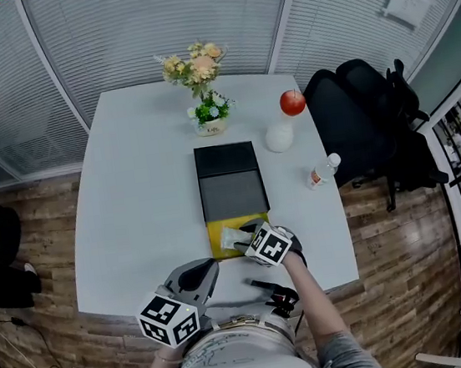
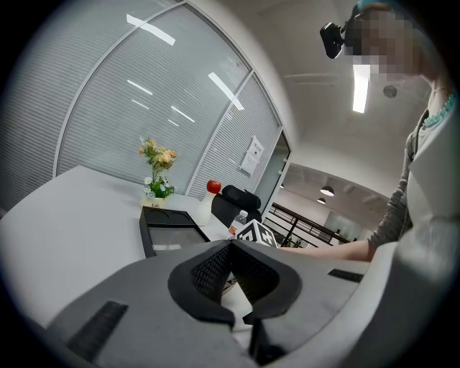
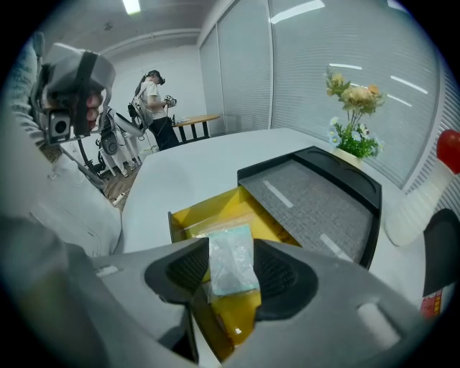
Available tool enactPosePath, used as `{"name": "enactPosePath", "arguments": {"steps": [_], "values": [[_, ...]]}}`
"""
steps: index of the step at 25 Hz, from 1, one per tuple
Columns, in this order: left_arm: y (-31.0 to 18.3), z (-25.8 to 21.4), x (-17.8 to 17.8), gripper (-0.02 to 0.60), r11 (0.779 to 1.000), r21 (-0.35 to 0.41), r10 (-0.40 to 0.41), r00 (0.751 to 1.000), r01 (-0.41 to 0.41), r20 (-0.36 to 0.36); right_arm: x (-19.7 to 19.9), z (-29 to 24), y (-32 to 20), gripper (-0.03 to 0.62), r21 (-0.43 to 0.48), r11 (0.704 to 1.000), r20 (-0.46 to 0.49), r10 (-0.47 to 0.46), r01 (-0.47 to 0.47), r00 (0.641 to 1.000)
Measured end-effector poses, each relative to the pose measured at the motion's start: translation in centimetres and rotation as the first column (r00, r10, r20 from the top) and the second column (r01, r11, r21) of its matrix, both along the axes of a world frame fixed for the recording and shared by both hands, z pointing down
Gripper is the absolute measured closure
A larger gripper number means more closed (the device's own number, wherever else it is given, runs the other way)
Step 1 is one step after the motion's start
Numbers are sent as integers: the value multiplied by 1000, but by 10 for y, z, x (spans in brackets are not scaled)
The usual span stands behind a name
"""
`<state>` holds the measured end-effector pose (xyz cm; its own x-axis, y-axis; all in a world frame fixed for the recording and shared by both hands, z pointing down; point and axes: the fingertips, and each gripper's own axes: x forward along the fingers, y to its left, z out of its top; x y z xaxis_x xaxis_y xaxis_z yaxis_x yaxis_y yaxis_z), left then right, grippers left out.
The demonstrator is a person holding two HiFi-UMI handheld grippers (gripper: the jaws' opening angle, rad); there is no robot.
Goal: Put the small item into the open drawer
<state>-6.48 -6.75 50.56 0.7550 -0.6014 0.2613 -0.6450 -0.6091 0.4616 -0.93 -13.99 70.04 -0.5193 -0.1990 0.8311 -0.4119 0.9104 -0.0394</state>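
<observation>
Where clear plastic packet [image 3: 228,260] sits: over open yellow drawer [image 3: 210,213], between right gripper's [image 3: 231,253] spread jaws.
Left gripper [image 2: 230,248]: closed, empty.

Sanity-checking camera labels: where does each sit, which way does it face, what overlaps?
Head view: on the person's head, steeply down at the table; left gripper, right gripper, forearm, torso show.
Left gripper view: on the left gripper, near level across the table at the flowers; its shut jaws and the forearm show.
Right gripper view: on the right gripper, tilted down at the yellow drawer; open jaws flank a clear packet.
Shared: all three see the flowers and black box.
</observation>
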Motion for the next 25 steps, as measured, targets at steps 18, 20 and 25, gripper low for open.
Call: {"name": "enactPosePath", "arguments": {"steps": [18, 20, 25], "values": [[-2, 6, 5, 584, 999, -27, 30, 1000, -30, 7, 13, -18, 10, 411, 16, 999, 33, 37, -37, 999], [-4, 5, 5, 583, 999, -22, 26, 1000, -26, 4, 14, -24, 14, 419, 22, 999, 49, 31, -32, 998], [-10, 4, 6, 584, 1000, -16, 25, 1000, -25, 0, 16, -39, 22, 432, 50, 999, 60, 12, -15, 998]]}}
